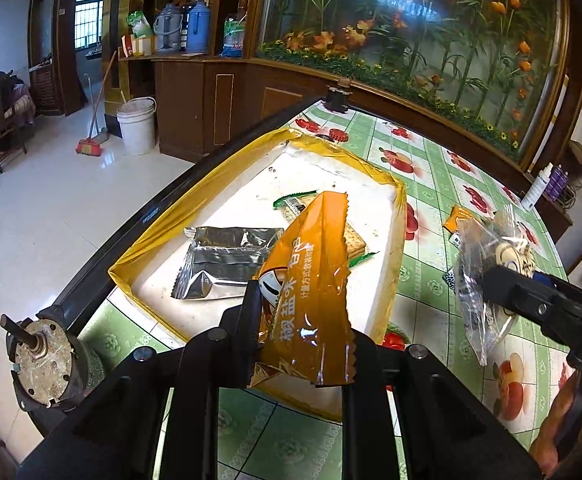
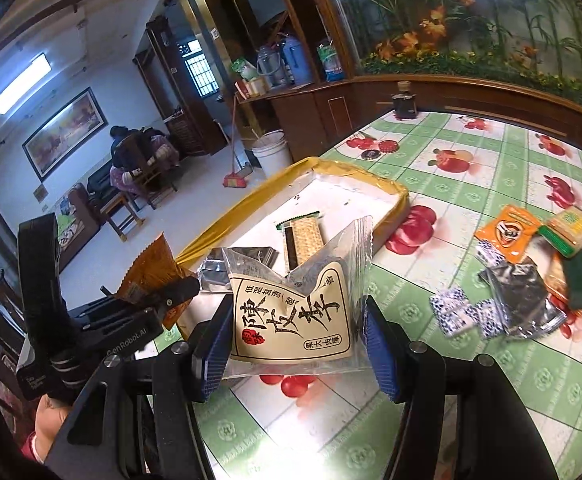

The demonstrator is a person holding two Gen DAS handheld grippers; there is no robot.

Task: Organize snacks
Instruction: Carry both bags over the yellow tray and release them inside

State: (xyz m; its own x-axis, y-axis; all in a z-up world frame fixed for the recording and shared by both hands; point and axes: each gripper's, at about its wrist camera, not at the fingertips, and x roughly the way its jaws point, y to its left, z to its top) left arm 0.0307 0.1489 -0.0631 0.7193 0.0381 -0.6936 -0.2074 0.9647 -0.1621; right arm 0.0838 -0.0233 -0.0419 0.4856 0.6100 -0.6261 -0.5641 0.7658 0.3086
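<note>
My left tongs (image 1: 303, 344) are pinching a glossy orange snack packet with white lettering (image 1: 311, 280), holding it upright above the near edge of the shallow white tray with yellow-taped walls (image 1: 195, 196). In that tray I see a silver foil pouch (image 1: 223, 260) lying flat toward the left and a clear-wrapped cracker pack with green ends (image 1: 355, 242) partly hidden behind the orange packet. My right tongs (image 2: 293, 340) grip a clear plastic bag with a cream label bearing black brush characters (image 2: 295, 312); the blue pads (image 2: 383, 360) press the bag from both sides, and it hangs above the tabletop with the green checked, fruit-printed cloth (image 2: 471, 400), just beside the tray's near corner. From the left camera the same bag shows at the right, crumpled in the dark tongs. Off to the right on the cloth sits a loose heap of snacks: a small orange sachet (image 2: 507, 234), a green-edged cracker pack (image 2: 571, 226), a dark silver pouch (image 2: 523, 300) and blue-and-white patterned candies (image 2: 451, 314), all well apart from the tray.
</note>
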